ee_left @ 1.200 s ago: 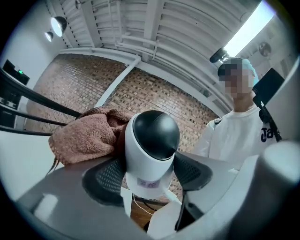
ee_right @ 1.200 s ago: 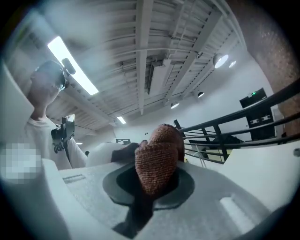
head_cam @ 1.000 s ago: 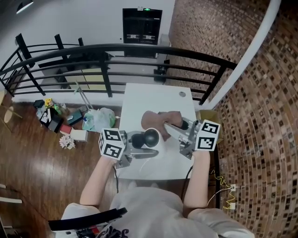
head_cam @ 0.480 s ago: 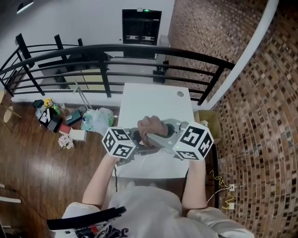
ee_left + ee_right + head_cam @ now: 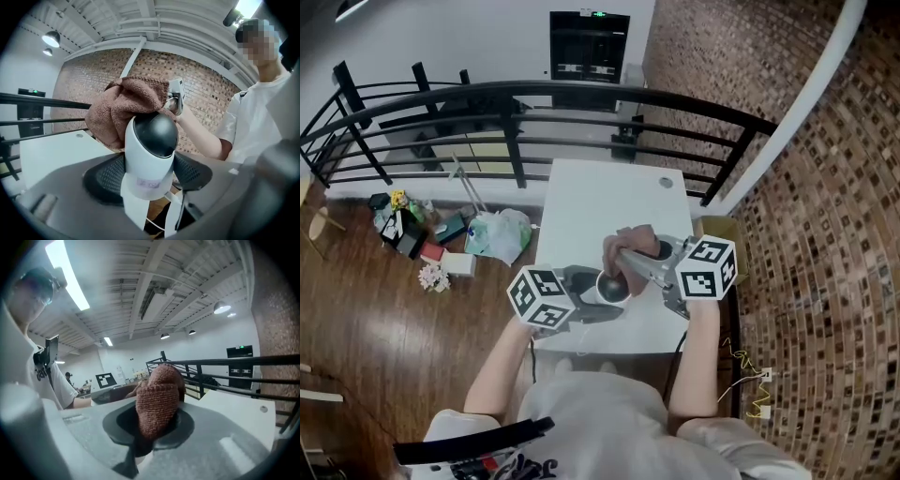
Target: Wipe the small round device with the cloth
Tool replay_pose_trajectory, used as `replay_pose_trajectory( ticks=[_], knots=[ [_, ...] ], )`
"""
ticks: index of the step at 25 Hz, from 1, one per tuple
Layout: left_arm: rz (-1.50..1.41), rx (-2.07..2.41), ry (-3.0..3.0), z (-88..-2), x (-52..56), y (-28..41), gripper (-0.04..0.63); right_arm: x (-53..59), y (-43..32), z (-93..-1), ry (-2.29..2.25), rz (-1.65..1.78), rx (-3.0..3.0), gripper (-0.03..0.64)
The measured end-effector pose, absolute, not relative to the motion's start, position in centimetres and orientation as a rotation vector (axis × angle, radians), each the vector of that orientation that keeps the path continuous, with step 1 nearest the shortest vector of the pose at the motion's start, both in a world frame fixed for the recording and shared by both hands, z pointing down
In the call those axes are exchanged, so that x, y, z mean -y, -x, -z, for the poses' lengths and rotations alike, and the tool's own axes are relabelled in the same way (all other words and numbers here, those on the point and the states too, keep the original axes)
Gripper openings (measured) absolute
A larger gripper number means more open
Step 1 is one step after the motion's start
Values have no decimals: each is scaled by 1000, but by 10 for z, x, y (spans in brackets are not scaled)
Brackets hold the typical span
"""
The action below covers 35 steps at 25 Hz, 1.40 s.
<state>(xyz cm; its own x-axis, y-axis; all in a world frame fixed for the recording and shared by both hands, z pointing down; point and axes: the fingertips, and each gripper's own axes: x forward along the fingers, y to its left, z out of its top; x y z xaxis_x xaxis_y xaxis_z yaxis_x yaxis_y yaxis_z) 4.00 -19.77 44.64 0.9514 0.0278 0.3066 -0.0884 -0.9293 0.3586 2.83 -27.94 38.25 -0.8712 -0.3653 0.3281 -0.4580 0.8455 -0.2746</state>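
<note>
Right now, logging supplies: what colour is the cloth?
Reddish brown; the cloth shows best in the left gripper view.

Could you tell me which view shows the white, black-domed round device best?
The left gripper view: the white, black-domed round device fills its centre. The head view shows only its small dark top; the right gripper view's brown knitted cloth hides it.

Loft-style industrial workspace, lab or studio rather than home. Exposed brick wall [image 5: 825,187] down right side. Black metal railing [image 5: 516,98] beyond white table [image 5: 591,202]. Wooden plank floor [image 5: 384,337]. White beamed ceiling [image 5: 154,282], strip light [image 5: 65,275], pendant lamp [image 5: 52,38]. Dark cabinet [image 5: 589,47] with green light against far white wall. Bags and boxes [image 5: 441,239] heaped on floor.
</note>
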Motion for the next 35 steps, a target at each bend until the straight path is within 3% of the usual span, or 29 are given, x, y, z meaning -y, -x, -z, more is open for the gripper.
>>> replay_pose_trajectory(
  ticks=[10,18,23,31,35],
  knots=[
    [-40,-120,-2659,-397,187,-30,347,274,-24,-407,-480,-785,2947,28],
    [187,193,-2472,-411,241,-11,347,238,-27,-315,-460,-279,3013,28],
    [253,239,-2468,-394,244,-10,347,206,19,-335,-239,-213,2913,28],
    [212,38,-2506,-389,208,-11,347,247,-22,-343,-567,-447,2948,28],
    [155,-115,-2559,-387,180,-20,347,247,-22,-368,-458,-671,2949,28]
  ],
)
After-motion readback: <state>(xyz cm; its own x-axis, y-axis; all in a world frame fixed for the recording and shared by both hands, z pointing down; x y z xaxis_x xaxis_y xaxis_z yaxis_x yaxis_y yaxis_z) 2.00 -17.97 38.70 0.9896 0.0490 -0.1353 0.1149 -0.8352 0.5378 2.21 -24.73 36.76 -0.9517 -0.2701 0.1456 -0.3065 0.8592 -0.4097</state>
